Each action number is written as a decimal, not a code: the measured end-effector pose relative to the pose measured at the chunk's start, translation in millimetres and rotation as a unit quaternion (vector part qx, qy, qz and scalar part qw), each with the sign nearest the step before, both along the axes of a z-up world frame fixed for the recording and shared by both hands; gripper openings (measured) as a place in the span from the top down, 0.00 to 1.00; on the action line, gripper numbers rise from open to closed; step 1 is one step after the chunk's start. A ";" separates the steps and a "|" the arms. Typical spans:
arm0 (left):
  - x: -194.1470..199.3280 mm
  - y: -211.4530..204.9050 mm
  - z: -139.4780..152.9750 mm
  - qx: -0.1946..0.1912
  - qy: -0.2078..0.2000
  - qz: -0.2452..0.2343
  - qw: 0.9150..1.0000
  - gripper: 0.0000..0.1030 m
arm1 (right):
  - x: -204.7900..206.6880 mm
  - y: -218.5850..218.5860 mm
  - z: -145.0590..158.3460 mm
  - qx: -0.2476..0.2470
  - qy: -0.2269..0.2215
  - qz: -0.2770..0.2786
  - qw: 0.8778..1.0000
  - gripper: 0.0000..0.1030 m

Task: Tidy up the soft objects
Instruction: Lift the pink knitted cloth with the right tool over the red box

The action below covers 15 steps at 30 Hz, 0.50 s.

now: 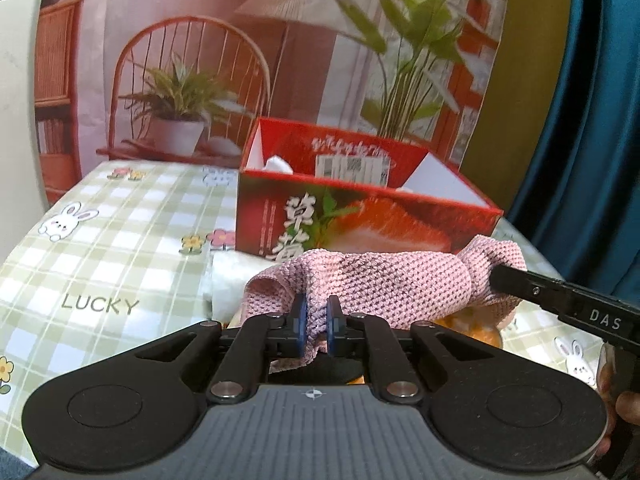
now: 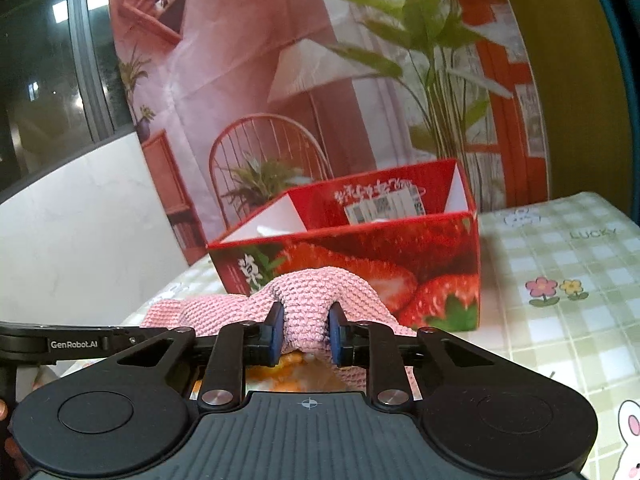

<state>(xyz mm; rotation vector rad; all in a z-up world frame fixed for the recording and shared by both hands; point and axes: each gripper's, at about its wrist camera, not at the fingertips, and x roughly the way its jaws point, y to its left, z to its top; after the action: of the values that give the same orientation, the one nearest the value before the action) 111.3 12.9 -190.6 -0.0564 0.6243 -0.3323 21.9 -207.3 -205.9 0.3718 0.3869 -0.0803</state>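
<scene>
Pink knitted cloth [image 1: 384, 280], chunky waffle-ish weave, is strung up between both grippers right in front of a red open-top cardboard box printed with strawberries [image 1: 360, 216]. So the cloth is off the table, hanging just ahead of the box's front wall, not inside it.

Left gripper [image 1: 316, 320] has its blue pads clamped tight on a bunched fold of the cloth, barely any gap between them. In the left wrist view the other gripper's black finger comes in from the right and bites the far corner of the cloth.

Right gripper [image 2: 306, 332] is pinching a thicker hump of the same pink cloth [image 2: 316, 292], pads pressing into it from both sides, and the fabric drapes off to the left and down under the fingers.

The box [image 2: 400, 248] has white inner walls, a label stuck on the back wall, and something white poking up inside that's too small to make out. Everything sits on a green-and-white checked tablecloth with bunnies and flowers [image 1: 100, 248]. Something orange and blurry is under the cloth, can't tell what. Behind it all hangs a printed backdrop of a chair, lamp and plants [image 1: 240, 60].
</scene>
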 end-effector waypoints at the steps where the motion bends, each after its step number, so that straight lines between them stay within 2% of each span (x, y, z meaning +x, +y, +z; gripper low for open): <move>1: -0.3 -0.3 1.1 -0.003 -0.002 -0.001 1.000 0.90 | -0.3 -0.6 1.1 -0.002 -0.002 -0.001 1.000 0.80; 7: 3.4 -2.6 16.7 -0.011 -0.019 -0.010 1.000 0.90 | -1.8 -2.9 13.2 -0.008 -0.017 0.001 1.000 0.80; 12: 21.1 -5.3 46.4 -0.027 -0.043 -0.029 0.998 0.90 | 8.6 -11.9 38.7 -0.001 -0.038 0.024 0.999 0.80; 15: 39.6 -3.1 63.5 -0.055 -0.045 -0.040 0.997 0.90 | 24.6 -21.5 57.5 0.015 -0.047 0.040 0.998 0.80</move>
<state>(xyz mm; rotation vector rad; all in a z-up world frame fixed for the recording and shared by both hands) 150.8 9.8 -127.1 -0.1207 0.5205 -0.4440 46.4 -228.8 -148.5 0.3875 0.3104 0.0209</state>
